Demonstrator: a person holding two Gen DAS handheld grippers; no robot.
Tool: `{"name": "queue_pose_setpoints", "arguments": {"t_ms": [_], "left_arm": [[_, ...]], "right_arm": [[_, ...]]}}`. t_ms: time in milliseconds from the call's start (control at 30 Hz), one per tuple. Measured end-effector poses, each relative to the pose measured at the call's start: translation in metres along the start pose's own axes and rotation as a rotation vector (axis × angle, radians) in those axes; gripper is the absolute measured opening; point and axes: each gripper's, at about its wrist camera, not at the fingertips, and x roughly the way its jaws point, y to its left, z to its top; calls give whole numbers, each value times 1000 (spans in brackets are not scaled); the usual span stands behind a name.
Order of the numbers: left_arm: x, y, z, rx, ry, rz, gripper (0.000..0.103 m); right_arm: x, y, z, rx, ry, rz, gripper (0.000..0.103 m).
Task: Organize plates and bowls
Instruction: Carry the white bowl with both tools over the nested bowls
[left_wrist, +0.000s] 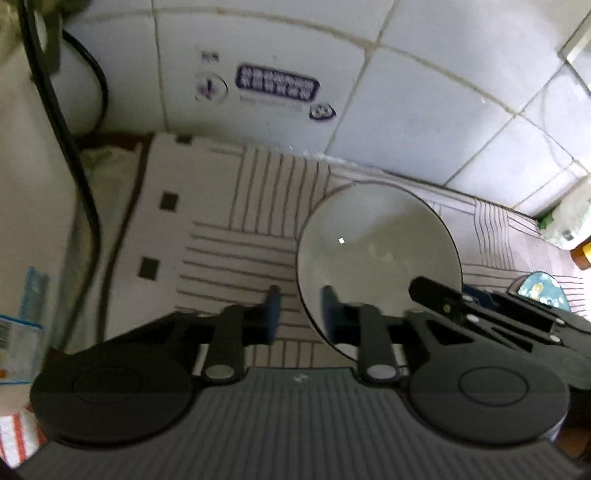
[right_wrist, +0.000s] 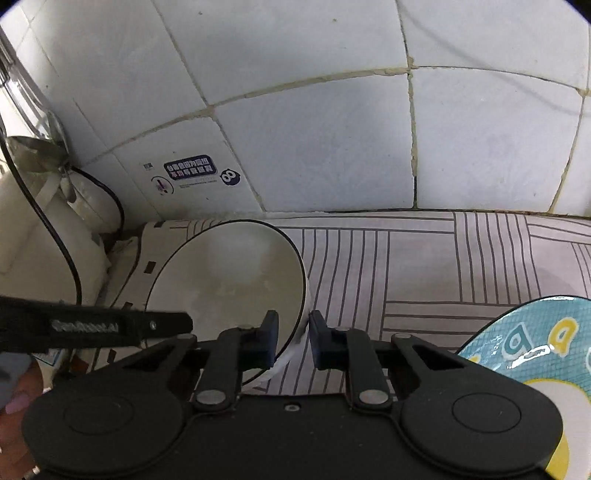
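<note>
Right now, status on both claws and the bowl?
Right claw open, straddling white bowl rim. Left claw open, straddling its opposite rim. Patterned plate at right, clear of bowl.

Glossy glazed ceramic bowl (right_wrist: 236, 280); matt black plastic right tool (right_wrist: 293, 341); smooth glossy wall tiles (right_wrist: 332, 129); striped matt cloth on tabletop (right_wrist: 424, 266).

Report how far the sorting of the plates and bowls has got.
Done: nothing looks stacked or put away yet. In hand: the white bowl stands on the striped cloth, and both hand-held grippers straddle its rim, the right hand-held gripper on one side, the left hand-held gripper on the other; neither has closed. Left: grasp and place the bowl, then the patterned plate beside it.
</note>
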Motion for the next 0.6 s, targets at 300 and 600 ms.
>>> {"name": "queue_pose_setpoints", "arguments": {"t_ms": [300,600], "left_arm": [[-12,-15,-10,46,-13,22,14],[-71,-45,-24,104,-27,12,14]], "right_arm": [[-6,3,4,-27,6,4,17],[-66,1,-5,-8,-30,31,17]]}}
